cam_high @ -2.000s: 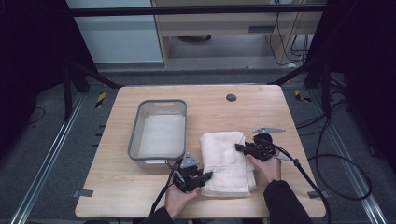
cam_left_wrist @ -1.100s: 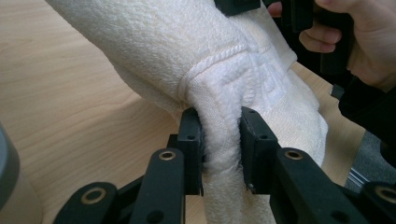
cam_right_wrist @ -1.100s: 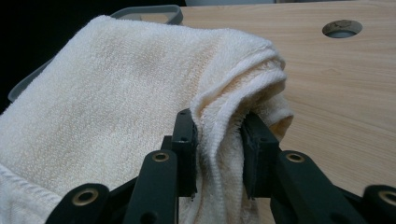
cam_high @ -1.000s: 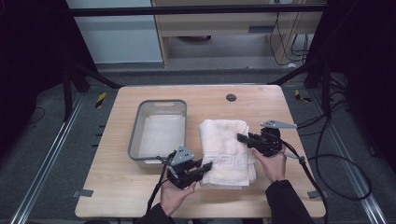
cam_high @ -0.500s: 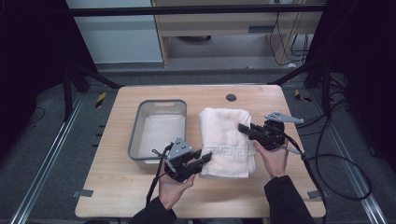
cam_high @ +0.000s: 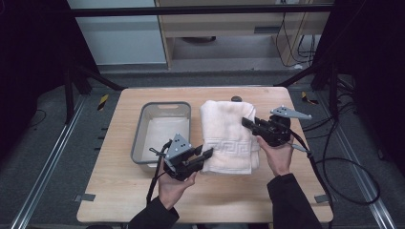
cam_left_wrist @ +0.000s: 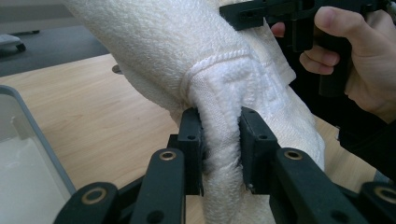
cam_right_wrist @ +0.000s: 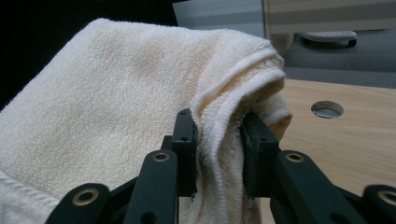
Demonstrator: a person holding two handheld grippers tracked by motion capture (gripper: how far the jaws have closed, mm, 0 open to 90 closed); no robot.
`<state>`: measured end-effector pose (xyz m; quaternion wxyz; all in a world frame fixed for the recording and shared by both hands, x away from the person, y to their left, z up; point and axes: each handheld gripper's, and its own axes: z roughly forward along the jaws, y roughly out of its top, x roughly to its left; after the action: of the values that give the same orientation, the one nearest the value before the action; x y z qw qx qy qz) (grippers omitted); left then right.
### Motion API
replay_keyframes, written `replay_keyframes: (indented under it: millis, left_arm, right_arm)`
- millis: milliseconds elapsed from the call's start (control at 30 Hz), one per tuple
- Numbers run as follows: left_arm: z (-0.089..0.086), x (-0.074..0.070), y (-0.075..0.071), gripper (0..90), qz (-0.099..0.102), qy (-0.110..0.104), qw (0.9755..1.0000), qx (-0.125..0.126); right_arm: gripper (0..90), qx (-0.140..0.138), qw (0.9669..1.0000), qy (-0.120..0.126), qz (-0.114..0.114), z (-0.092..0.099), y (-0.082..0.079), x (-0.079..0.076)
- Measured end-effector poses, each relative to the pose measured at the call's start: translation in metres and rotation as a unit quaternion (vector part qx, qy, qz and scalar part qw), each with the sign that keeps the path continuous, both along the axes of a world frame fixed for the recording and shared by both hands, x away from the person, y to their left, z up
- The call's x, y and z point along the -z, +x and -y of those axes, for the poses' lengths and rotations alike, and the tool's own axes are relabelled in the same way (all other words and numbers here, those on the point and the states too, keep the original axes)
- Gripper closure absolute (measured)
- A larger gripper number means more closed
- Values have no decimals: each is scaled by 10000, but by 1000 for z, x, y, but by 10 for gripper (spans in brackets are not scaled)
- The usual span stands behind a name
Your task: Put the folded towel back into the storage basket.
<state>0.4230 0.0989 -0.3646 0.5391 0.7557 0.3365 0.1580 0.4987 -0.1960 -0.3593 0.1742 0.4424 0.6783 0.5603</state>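
A folded cream towel (cam_high: 228,136) with a woven border lies across the middle of the wooden table (cam_high: 119,191). My left gripper (cam_high: 206,155) is shut on the towel's near left corner; in the left gripper view the towel (cam_left_wrist: 219,93) bulges between the jaws of the left gripper (cam_left_wrist: 220,149). My right gripper (cam_high: 247,122) is shut on the towel's right edge, and the right gripper view has a fold of the towel (cam_right_wrist: 140,93) pinched in the right gripper (cam_right_wrist: 218,149). The towel is lifted off the table between both grips.
A grey plastic bin (cam_high: 162,129) stands left of the towel, close to my left hand. A round dark hole (cam_high: 236,99) sits in the table behind the towel. Cables trail off the table's right side.
Both grippers have carried the towel away from the near edge toward the far side of the table, and it now lies stretched longer front to back. Both stay shut on it.
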Motion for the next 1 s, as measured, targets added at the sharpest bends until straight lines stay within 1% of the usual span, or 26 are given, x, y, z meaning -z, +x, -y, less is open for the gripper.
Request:
replay_keyframes:
  millis: [133,333,467,567,733,1000]
  left_arm:
    - [-4,-4,1,721,64,-20,10000,-48]
    - [-10,-10,1,721,140,-104,9998,-103]
    - [-14,-14,2,721,174,-139,9997,-130]
    - [-17,-18,3,721,177,-129,9996,-153]
    - [-23,-23,3,721,253,-134,9994,-202]
    - [-32,-29,4,721,357,-153,9989,-280]
  right_arm:
    - [703,1,10000,5,83,-4,1,-6]
    - [704,-7,9998,8,219,-11,2,-14]
    - [704,-13,9997,40,247,-15,4,-17]
    - [704,-22,9996,56,270,-18,6,-21]
    - [704,-37,9994,83,325,-24,8,-25]
    - [705,-42,9990,54,446,-34,9,-35]
